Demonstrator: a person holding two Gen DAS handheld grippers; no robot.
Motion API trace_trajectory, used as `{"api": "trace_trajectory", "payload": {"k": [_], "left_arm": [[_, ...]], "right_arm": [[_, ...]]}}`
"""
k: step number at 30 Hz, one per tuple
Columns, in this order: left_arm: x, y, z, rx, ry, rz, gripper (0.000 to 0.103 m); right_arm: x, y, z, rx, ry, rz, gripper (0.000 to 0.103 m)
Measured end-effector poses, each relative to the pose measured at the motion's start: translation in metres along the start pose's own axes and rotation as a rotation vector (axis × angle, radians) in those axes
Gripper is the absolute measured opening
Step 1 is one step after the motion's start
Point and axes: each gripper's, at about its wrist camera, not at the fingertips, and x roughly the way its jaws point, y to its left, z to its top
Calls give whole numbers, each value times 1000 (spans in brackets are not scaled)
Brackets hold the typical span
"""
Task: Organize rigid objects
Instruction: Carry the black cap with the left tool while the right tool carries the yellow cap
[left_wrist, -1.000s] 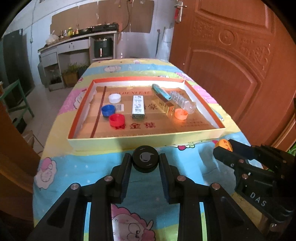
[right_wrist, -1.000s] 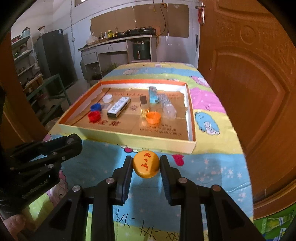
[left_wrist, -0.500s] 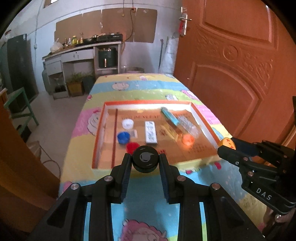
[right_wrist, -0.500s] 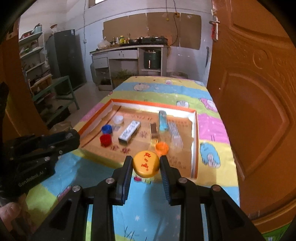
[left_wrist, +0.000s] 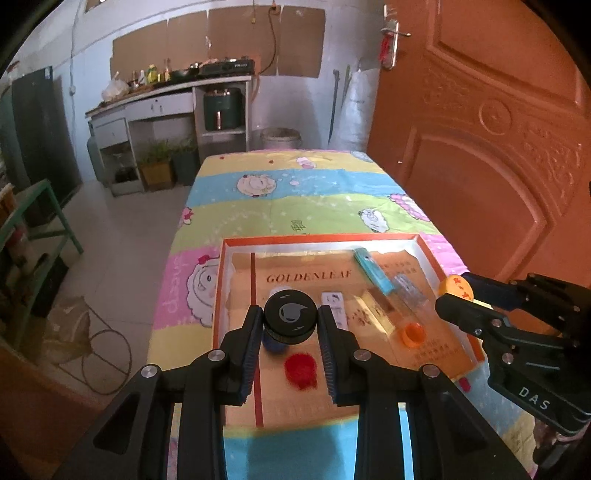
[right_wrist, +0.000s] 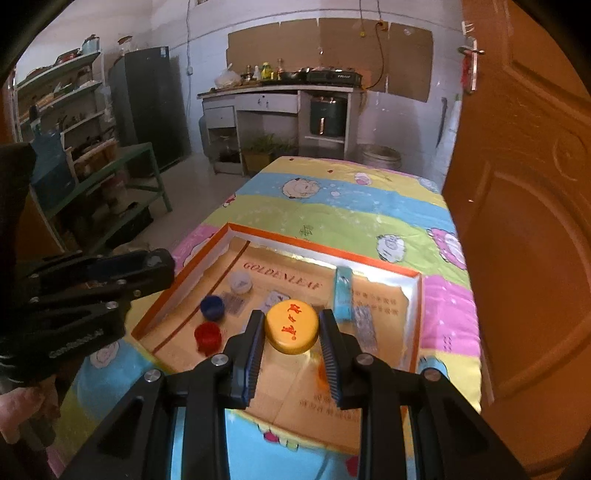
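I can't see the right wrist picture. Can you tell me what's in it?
The right claw pinches a yellow cap above an orange-rimmed box holding red, blue and white caps.

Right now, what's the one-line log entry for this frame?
left gripper: shut on black cap | right gripper: shut on yellow cap | both above tray

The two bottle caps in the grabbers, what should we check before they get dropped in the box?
1. Left gripper pinches the black cap: ok.
2. Right gripper pinches the yellow cap: ok.
3. Both caps are over the tray: ok.
4. Bare tray floor right under each cap: cannot tell, the caps hide it.
5. The red cap and blue cap lie near the left side, so aim beside them: ok.
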Motion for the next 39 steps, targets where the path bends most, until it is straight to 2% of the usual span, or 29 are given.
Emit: {"api": "trace_trajectory", "payload": {"k": [8, 16, 28, 39], "left_arm": [[52, 17, 36, -37, 97, -8, 31], [99, 27, 51, -54, 188, 2, 31], [146, 37, 53, -59, 258, 26, 31], [170, 43, 51, -76, 285, 19, 31]], "right_arm": [[48, -9, 35, 2, 87, 45, 30], [100, -20, 56, 15, 174, 86, 30], [158, -28, 56, 11, 264, 48, 30], [178, -35, 54, 3, 300, 17, 30]]}}
